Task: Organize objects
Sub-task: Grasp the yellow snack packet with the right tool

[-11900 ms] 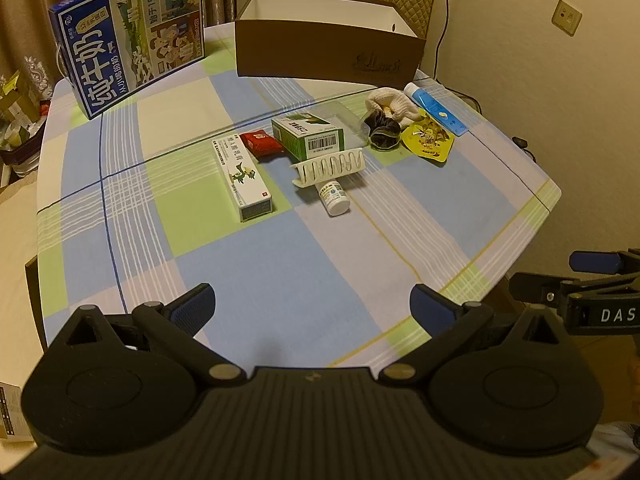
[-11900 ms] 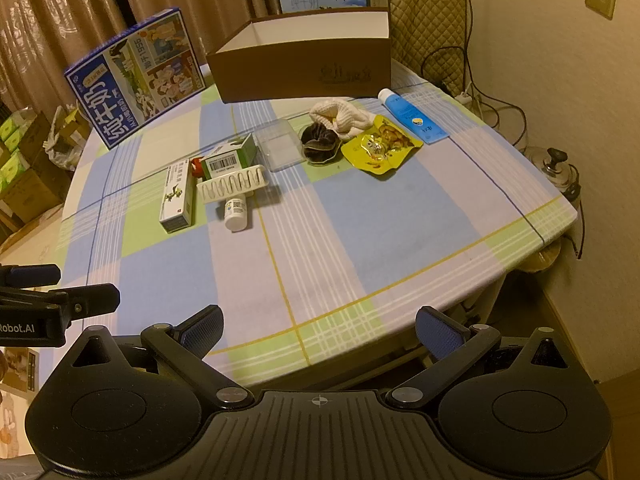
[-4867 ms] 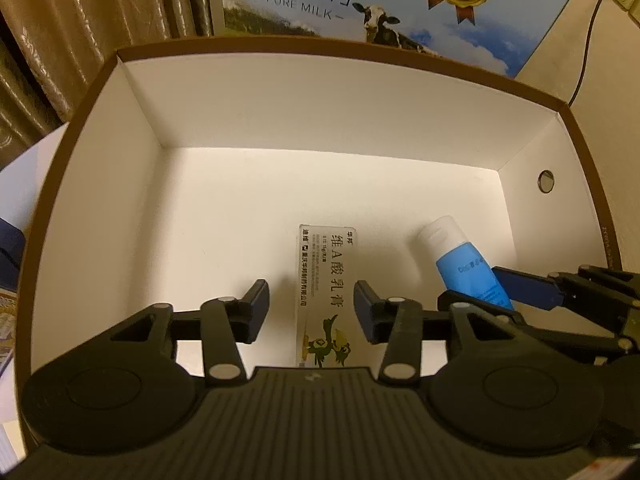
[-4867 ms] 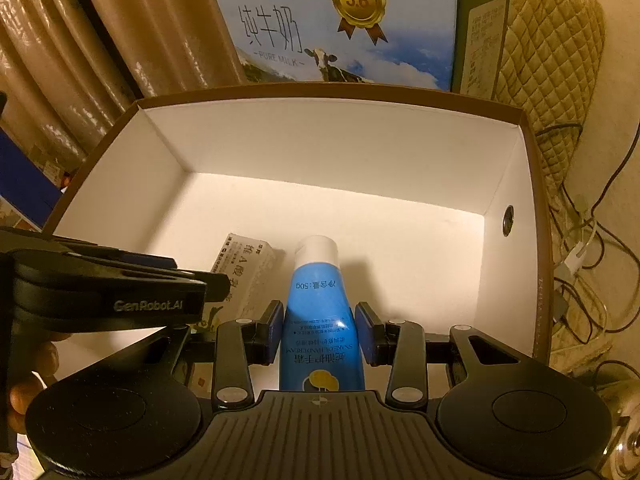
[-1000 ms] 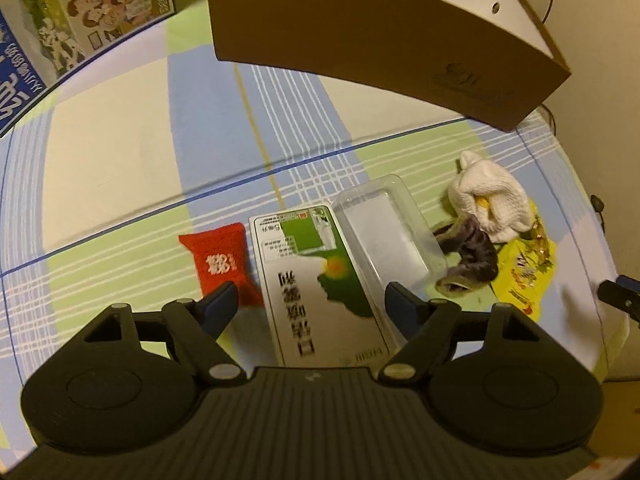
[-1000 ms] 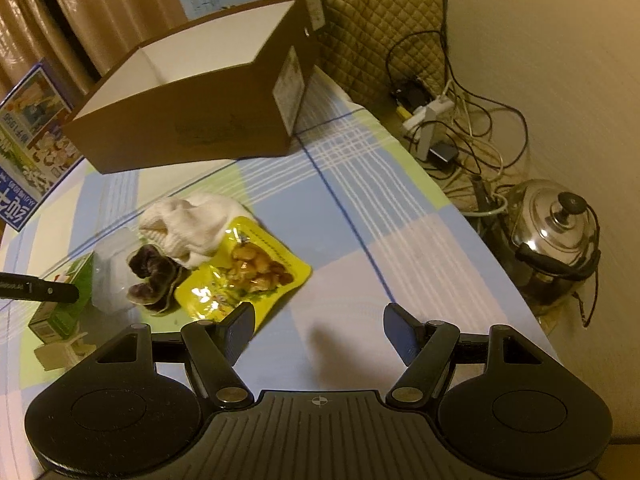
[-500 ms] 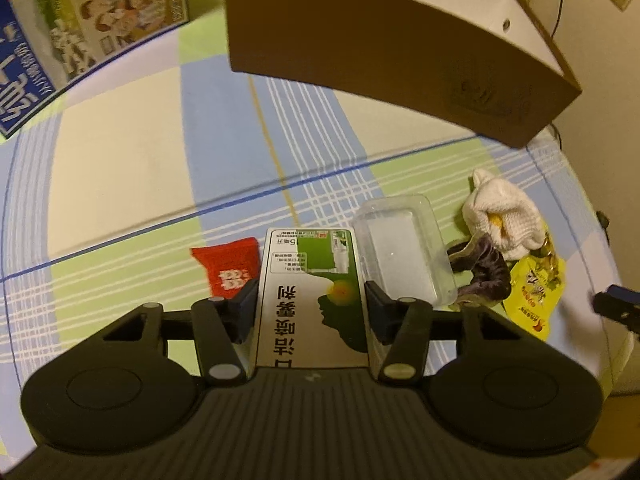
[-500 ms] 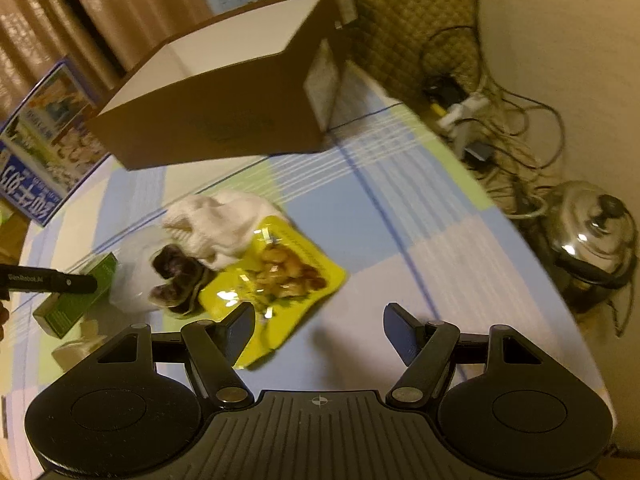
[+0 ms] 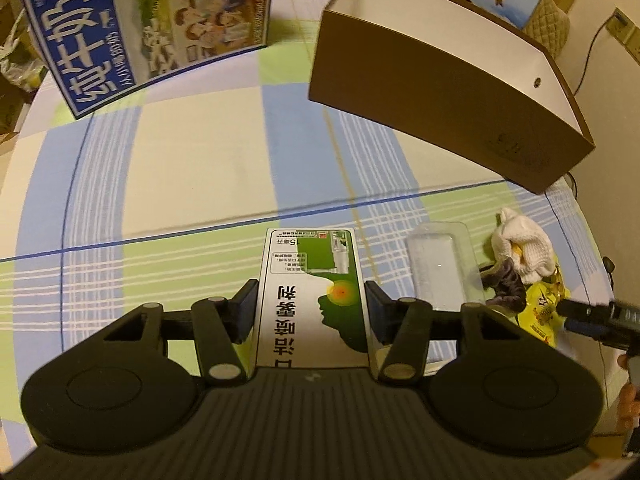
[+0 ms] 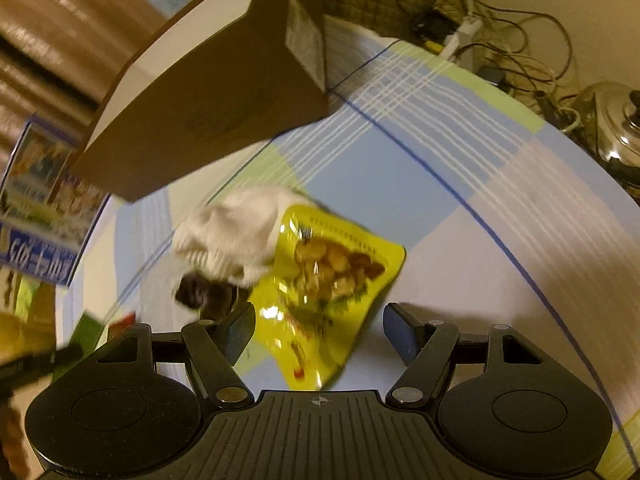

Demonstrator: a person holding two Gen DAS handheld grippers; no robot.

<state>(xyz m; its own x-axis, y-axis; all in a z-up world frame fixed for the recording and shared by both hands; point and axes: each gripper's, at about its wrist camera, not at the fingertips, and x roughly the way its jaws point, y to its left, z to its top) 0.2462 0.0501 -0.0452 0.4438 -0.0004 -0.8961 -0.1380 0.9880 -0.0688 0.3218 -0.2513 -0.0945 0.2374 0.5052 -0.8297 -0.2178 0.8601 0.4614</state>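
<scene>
One checked tablecloth — brown box, cables behind.

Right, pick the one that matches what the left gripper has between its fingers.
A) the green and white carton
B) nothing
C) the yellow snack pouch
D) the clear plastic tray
A: in the left wrist view the left gripper has both pads pressed against the sides of the green and white carton, while the clear plastic tray and the yellow snack pouch lie on the tablecloth to its right.
</scene>
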